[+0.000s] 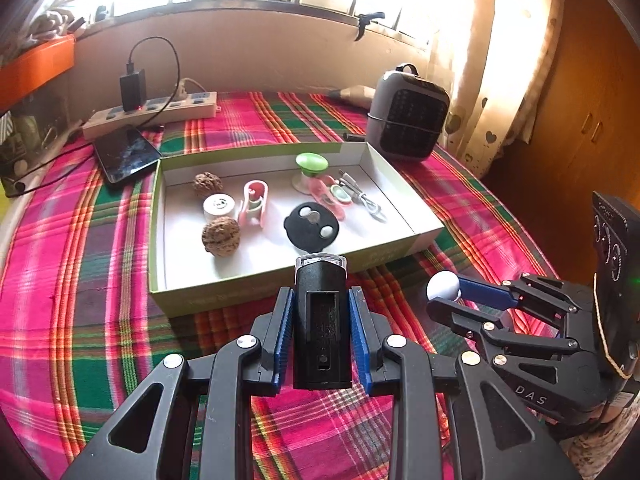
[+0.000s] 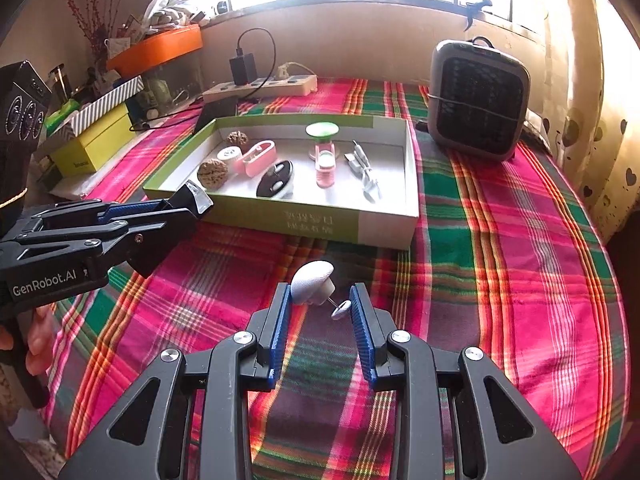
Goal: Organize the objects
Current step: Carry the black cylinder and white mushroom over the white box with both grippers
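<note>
My left gripper (image 1: 321,300) is shut on a black rectangular device (image 1: 321,320) with a clear cap, held just in front of the box's near wall; it also shows in the right wrist view (image 2: 188,200). My right gripper (image 2: 320,300) is shut on a white knob with a pin and small disc (image 2: 314,282), held above the cloth; the knob also shows in the left wrist view (image 1: 443,286). The green-walled white box (image 1: 280,284) holds two walnuts (image 1: 221,236), a white round case (image 1: 218,206), a pink holder (image 1: 254,204), a black disc (image 1: 312,226), a green-topped item (image 1: 312,164) and a cable (image 1: 364,196).
A plaid cloth (image 2: 500,240) covers the table. A grey fan heater (image 2: 478,100) stands at the back right. A power strip with a charger (image 1: 152,114) and a phone (image 1: 126,152) lie at the back left. Yellow-green and striped boxes (image 2: 96,140) sit on the left.
</note>
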Motion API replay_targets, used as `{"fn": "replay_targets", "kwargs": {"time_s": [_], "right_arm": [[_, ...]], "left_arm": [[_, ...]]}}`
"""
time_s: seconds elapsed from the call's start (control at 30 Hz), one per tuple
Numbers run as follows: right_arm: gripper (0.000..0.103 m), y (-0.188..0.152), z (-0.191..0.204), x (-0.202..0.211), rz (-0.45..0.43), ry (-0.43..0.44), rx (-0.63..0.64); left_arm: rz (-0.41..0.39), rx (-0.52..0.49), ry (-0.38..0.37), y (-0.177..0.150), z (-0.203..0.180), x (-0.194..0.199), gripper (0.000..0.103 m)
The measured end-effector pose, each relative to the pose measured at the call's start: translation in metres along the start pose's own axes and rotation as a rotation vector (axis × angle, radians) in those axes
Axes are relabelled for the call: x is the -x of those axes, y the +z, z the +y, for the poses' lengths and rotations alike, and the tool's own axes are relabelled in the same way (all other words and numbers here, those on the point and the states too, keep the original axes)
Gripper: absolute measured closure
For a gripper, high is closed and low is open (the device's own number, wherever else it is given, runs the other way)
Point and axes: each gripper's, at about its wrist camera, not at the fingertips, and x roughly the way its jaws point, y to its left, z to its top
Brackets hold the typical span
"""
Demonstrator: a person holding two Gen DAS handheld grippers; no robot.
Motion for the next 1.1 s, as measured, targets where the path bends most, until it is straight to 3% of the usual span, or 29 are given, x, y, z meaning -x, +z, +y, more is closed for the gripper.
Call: {"fn": "replay_targets", "kwargs": {"time_s": [0.73, 1.1], "right_arm": [[0.072, 0.041, 0.004, -0.011, -0.033, 0.008, 0.018], [0.072, 0.053, 0.006, -0.025, -0.026, 0.018, 0.021]], "left_arm": [[-0.029, 0.086, 0.095, 0.037, 0.06, 0.001, 0.078], [-0.01, 0.133, 0.101, 0.05, 0.086, -0.017, 0.078]]}}
